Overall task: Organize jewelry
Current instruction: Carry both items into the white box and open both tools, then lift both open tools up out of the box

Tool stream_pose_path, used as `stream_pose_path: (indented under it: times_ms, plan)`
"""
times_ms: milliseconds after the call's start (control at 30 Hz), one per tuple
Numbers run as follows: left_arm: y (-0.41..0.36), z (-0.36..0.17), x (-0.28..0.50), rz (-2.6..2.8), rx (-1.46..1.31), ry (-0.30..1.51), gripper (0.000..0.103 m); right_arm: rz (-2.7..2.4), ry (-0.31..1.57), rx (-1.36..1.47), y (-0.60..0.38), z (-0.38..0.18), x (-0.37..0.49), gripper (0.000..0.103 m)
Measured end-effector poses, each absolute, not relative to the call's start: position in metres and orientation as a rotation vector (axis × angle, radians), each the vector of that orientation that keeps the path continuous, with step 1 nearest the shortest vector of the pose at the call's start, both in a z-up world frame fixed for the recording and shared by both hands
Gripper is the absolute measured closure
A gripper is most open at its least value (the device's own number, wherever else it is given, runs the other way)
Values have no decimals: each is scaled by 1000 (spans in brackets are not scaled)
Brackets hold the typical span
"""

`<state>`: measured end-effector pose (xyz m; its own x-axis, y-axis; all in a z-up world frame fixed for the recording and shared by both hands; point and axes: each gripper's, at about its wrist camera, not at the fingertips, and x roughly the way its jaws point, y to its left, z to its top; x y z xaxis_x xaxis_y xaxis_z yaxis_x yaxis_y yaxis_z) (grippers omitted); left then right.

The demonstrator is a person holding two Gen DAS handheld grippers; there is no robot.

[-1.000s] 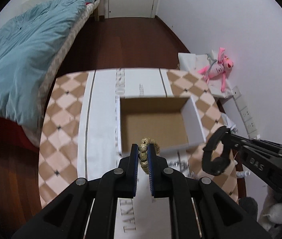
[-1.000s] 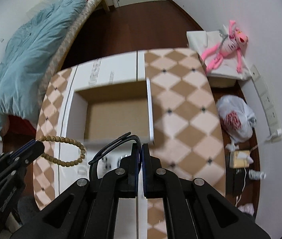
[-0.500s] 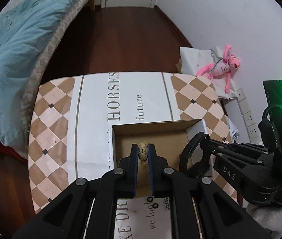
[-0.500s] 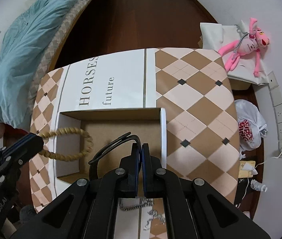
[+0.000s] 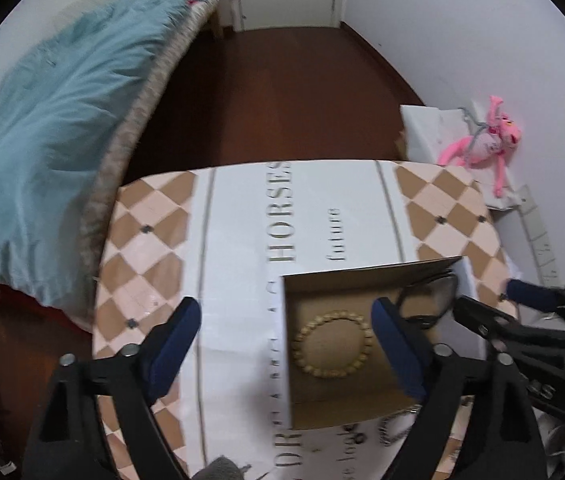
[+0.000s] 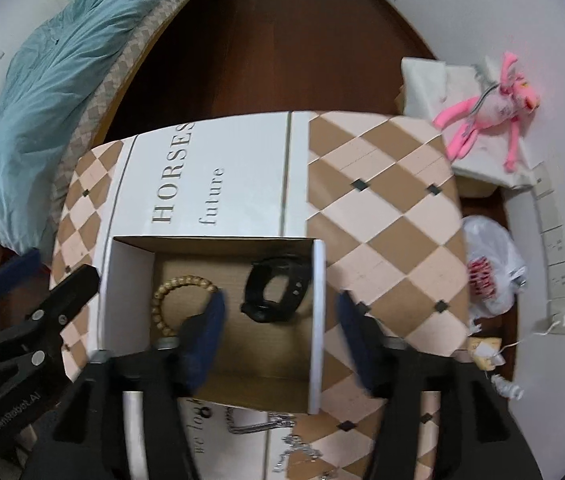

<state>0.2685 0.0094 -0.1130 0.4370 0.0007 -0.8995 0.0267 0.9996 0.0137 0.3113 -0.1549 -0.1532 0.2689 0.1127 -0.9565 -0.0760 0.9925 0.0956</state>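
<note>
The bench (image 6: 382, 200), covered by a diamond-patterned cloth with a white printed strip, carries an open white cardboard box (image 6: 318, 320). Inside it, a wooden bead bracelet (image 5: 332, 344) lies flat on the left of the floor and a black watch (image 6: 276, 294) rests to the right, apart from it. Both grippers hang empty over the box: the left gripper (image 5: 286, 344) with fingers spread wide, the right gripper (image 6: 282, 332) likewise apart. What remains is a silver chain (image 6: 258, 426) on the cloth just outside the box's near wall, below and behind the right gripper's fingers, running roughly crosswise; the right hand looks nearer to it.
</note>
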Motion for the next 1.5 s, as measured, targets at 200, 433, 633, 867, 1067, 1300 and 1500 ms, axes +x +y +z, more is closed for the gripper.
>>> stream_pose_path:
  times_ms: [200, 433, 633, 867, 1067, 1300, 1500]
  plan:
    - [17, -129, 251, 30, 23, 1120, 1, 49, 1266, -62, -155, -161, 287, 8]
    - [14, -131, 231, 48, 14, 1103, 1, -13, 1247, -92, -163, -172, 264, 6]
    - [16, -114, 218, 54, -9, 1063, 1, -41, 1195, -87, -170, -158, 247, 6]
    - [11, -84, 192, 48, -12, 1005, 1, -59, 1097, -89, -172, -120, 220, 6]
    - [8, -56, 164, 43, -25, 955, 1, -57, 1008, -91, -172, -81, 188, 6]
    - [10, -26, 135, 40, -30, 897, 1, -60, 926, -72, -175, -43, 155, 6]
    - [11, -13, 117, 35, -37, 871, 1, -50, 882, -59, -175, -21, 132, 6]
